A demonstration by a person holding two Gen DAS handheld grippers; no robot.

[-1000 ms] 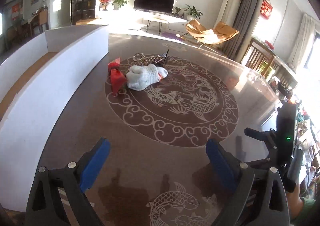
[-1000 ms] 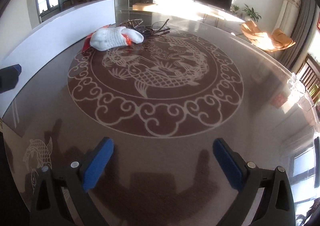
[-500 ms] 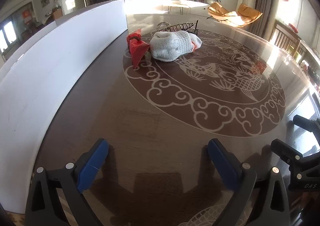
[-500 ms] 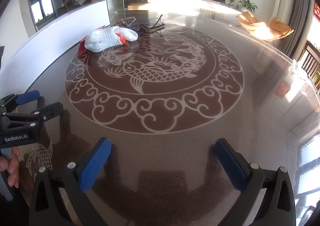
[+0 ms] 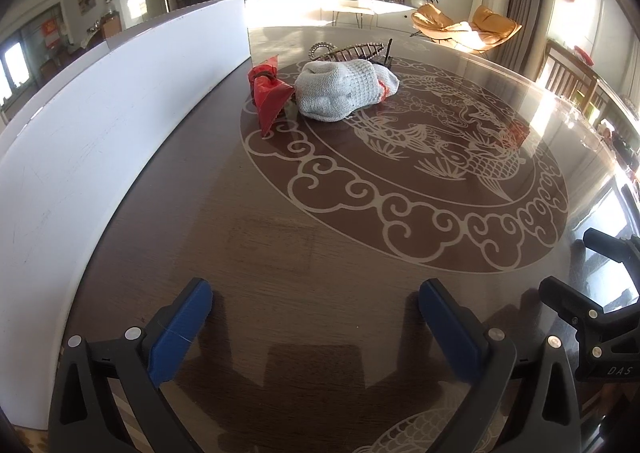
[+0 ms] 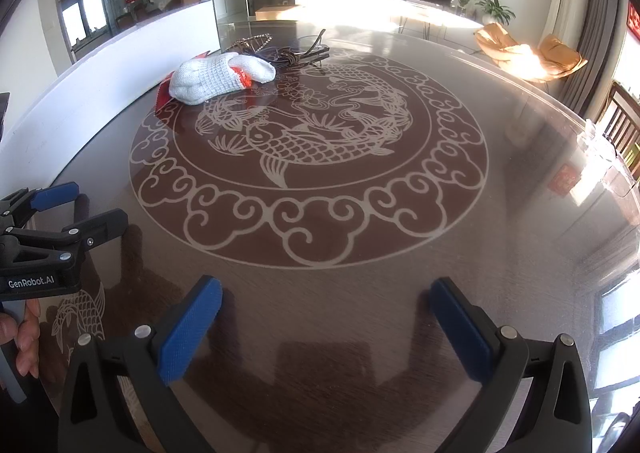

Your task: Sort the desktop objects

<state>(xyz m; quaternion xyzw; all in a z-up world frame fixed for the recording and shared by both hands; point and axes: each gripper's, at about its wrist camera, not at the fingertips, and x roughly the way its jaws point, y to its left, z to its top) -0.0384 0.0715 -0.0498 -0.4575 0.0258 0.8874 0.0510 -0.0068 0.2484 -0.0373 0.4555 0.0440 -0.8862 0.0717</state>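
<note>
Hovering over the desk [image 5: 248,253], both hand-held grippers, left [image 5: 312,317] and right [image 6: 324,313], gape empty. Far off lies a white glove [image 5: 344,93] (beside red packets [image 5: 270,95]).

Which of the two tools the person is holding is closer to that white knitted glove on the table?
The left tool, slightly. The white knitted glove lies ahead of it near the white board. The right tool sits further right, so the glove is ahead and off to its left. Both are open, well short of it.
</note>
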